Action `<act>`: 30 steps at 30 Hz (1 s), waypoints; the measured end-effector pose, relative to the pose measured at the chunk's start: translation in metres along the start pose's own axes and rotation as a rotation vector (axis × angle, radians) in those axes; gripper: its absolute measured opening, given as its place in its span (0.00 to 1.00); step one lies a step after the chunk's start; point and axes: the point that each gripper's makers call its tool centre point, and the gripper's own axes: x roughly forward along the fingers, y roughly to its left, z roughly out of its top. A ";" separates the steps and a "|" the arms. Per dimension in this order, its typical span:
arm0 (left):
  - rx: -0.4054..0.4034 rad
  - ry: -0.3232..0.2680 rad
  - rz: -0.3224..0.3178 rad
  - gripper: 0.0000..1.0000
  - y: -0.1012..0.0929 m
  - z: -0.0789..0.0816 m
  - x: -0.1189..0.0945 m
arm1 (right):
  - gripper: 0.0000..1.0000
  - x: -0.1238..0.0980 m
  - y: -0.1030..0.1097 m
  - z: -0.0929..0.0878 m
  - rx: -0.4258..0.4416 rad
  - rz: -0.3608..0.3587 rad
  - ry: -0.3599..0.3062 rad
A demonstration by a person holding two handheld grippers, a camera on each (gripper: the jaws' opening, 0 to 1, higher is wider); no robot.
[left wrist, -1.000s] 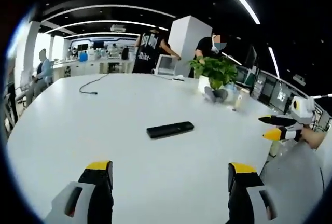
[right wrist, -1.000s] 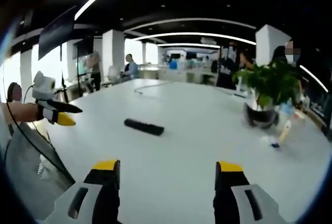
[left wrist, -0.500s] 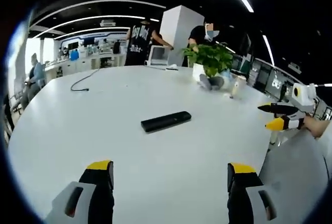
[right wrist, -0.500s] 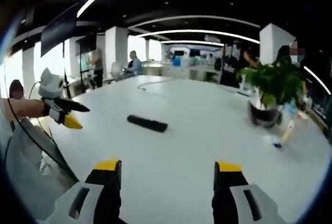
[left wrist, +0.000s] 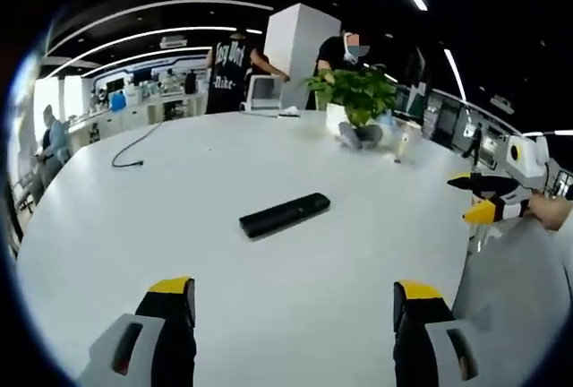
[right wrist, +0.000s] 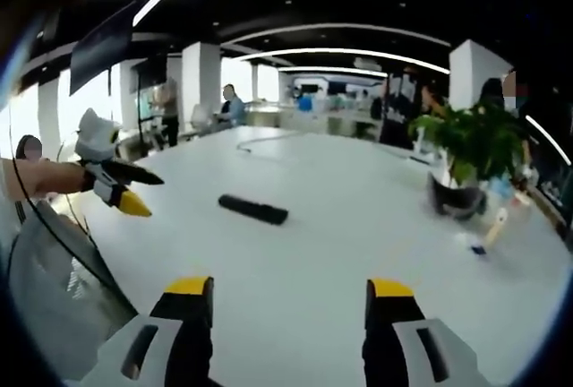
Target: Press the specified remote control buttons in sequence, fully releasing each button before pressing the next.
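Note:
A black remote control (left wrist: 284, 214) lies flat on the white table (left wrist: 179, 190), well ahead of my left gripper (left wrist: 294, 301), whose jaws stand wide apart with nothing between them. In the right gripper view the same remote control (right wrist: 253, 210) lies left of centre, far beyond my right gripper (right wrist: 290, 297), also open and empty. The right gripper (left wrist: 476, 197) shows at the right of the left gripper view, held over the table's edge with its yellow tips apart. The left gripper (right wrist: 132, 189) appears at the left of the right gripper view.
A potted green plant (left wrist: 356, 105) stands at the far side, with small items (left wrist: 405, 147) beside it. A black cable (left wrist: 134, 148) lies far left. People stand at a white pillar (left wrist: 295, 51) behind. The plant (right wrist: 470, 159) is at the right in the right gripper view.
Both cameras have shifted slightly, so the remote sits a little lower and nearer in the left gripper view. The remote itself has not moved. Both grippers stay open.

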 end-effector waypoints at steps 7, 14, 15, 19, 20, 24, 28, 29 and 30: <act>-0.020 0.038 -0.052 0.94 -0.010 -0.006 0.010 | 0.66 -0.001 -0.003 -0.001 0.019 -0.013 -0.003; 0.016 0.058 -0.060 0.93 -0.010 -0.004 0.021 | 0.65 0.000 -0.003 -0.002 0.015 -0.009 0.004; 0.015 0.055 -0.062 0.92 -0.010 -0.003 0.022 | 0.65 0.000 -0.003 -0.002 0.015 -0.009 0.004; 0.011 0.065 -0.084 0.92 -0.012 -0.002 0.030 | 0.65 0.000 -0.002 -0.002 0.013 -0.005 0.007; 0.007 0.066 -0.087 0.92 -0.012 -0.001 0.031 | 0.65 0.000 -0.002 -0.002 0.012 -0.003 0.008; -0.051 0.025 -0.109 0.92 -0.014 0.011 0.036 | 0.64 0.000 -0.002 -0.003 0.012 -0.003 0.011; -0.017 0.024 -0.110 0.91 -0.014 0.020 0.043 | 0.64 0.000 -0.003 -0.003 0.020 -0.005 0.009; -0.004 0.031 -0.114 0.91 -0.014 0.021 0.046 | 0.64 0.000 -0.003 -0.003 0.020 -0.005 0.009; 0.000 0.032 -0.117 0.91 -0.014 0.023 0.047 | 0.64 0.000 -0.003 -0.003 0.020 -0.005 0.009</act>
